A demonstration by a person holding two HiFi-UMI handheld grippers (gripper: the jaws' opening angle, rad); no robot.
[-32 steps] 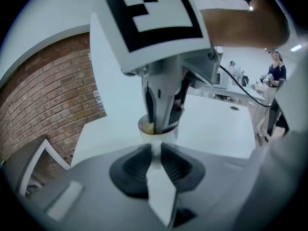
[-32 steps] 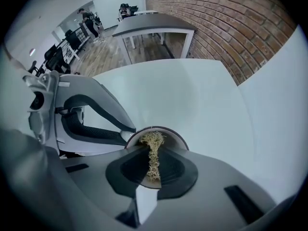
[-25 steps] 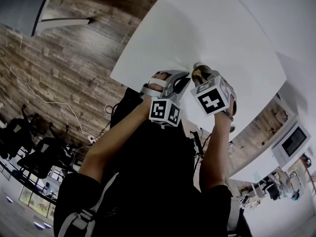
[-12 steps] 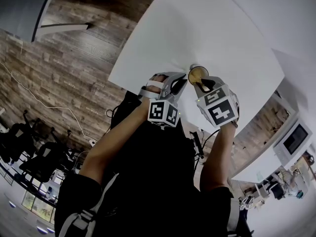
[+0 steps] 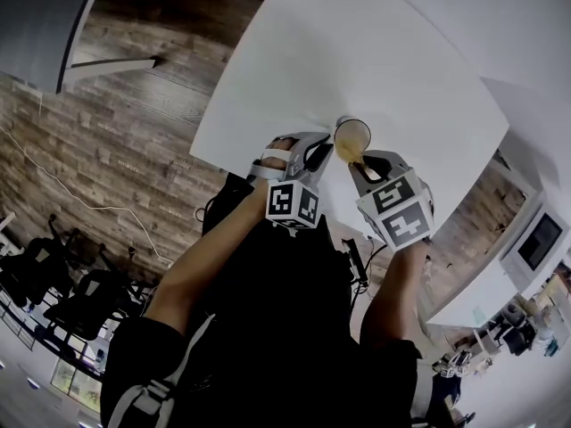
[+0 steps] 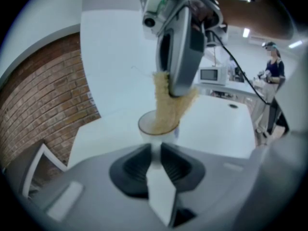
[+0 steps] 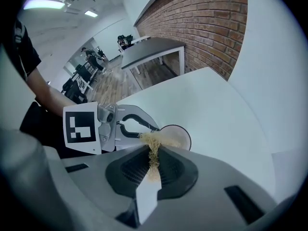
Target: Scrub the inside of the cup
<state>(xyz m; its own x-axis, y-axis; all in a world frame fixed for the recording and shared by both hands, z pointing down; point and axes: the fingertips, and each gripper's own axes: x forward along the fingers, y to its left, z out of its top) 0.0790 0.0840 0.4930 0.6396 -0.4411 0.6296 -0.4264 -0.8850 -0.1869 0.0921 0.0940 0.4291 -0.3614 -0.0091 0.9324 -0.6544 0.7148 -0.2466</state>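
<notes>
Well, the white table [image 5: 375, 52] fills most of what lies below me, and my work sits close to its near edge. My left tongs [image 5: 319, 154] reach in low and slanted and are clenched on something white at the near side of the cup [image 6: 150, 127]. I take it for the handle or the wall, though I cannot tell which. My right tongs [image 5: 361, 163] point steeply down from above, with their jaws pinched tight on a tan, fibrous scrubber [image 7: 153, 146]. The cup stands upright on the table, just beyond my left jaws, with its mouth open to the right tongs. The scrubber hangs from those jaws as a loose wad. Its lower end sits in the mouth of the cup, while most of it shows above the rim. I judge I am in the middle of the scrubbing itself, at the top of a stroke rather than at the bottom. The next move, as I see it, calls for pressing the wad back down to the floor of the cup and working it round the inner wall. Meanwhile my left grip must hold firm so the cup neither tips nor slides toward the edge.
</notes>
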